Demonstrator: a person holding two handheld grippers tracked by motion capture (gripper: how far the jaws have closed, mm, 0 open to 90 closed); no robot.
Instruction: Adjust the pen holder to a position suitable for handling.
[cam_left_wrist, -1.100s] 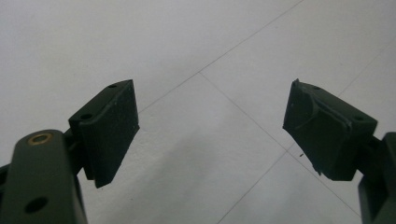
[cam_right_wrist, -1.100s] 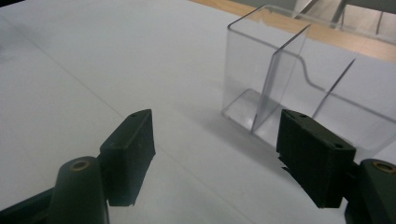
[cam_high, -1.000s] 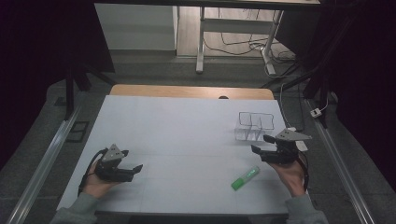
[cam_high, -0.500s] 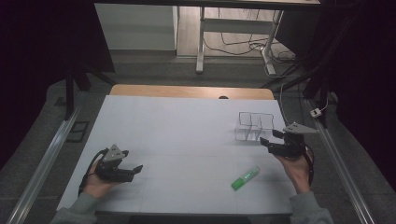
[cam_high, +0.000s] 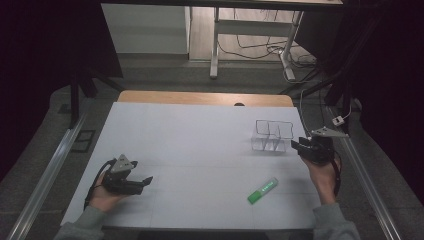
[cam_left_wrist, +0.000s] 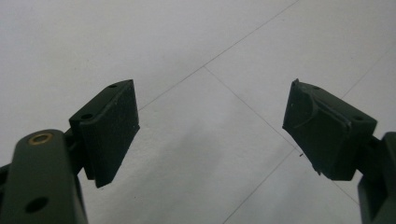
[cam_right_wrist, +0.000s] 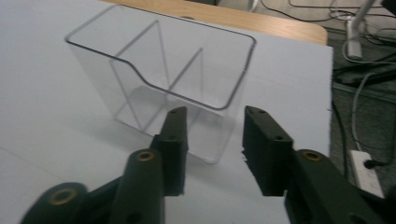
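A clear plastic organizer (cam_high: 272, 135) with inner dividers stands on the white table (cam_high: 200, 145) at the right. My right gripper (cam_high: 296, 146) sits just to its right and points at it. In the right gripper view the organizer (cam_right_wrist: 163, 70) rises straight ahead, and the right gripper (cam_right_wrist: 215, 116) is open by a moderate gap, its tips close to the organizer's near corner, gripping nothing. A green marker (cam_high: 263, 190) lies flat nearer the front edge, left of the right hand. My left gripper (cam_high: 145, 180) rests at the front left; the left gripper (cam_left_wrist: 210, 100) is wide open over bare table.
A wooden table edge (cam_high: 205, 97) runs along the far side. Beyond it are desk legs (cam_high: 215, 45) and cables (cam_high: 305, 60) on the floor. Metal rails (cam_high: 47, 170) run along both sides of the table. A power strip (cam_right_wrist: 366, 172) lies on the floor to the right.
My right gripper has moved away from the green marker, farther back and to the right, up to the clear organizer. The marker and the left gripper have stayed put.
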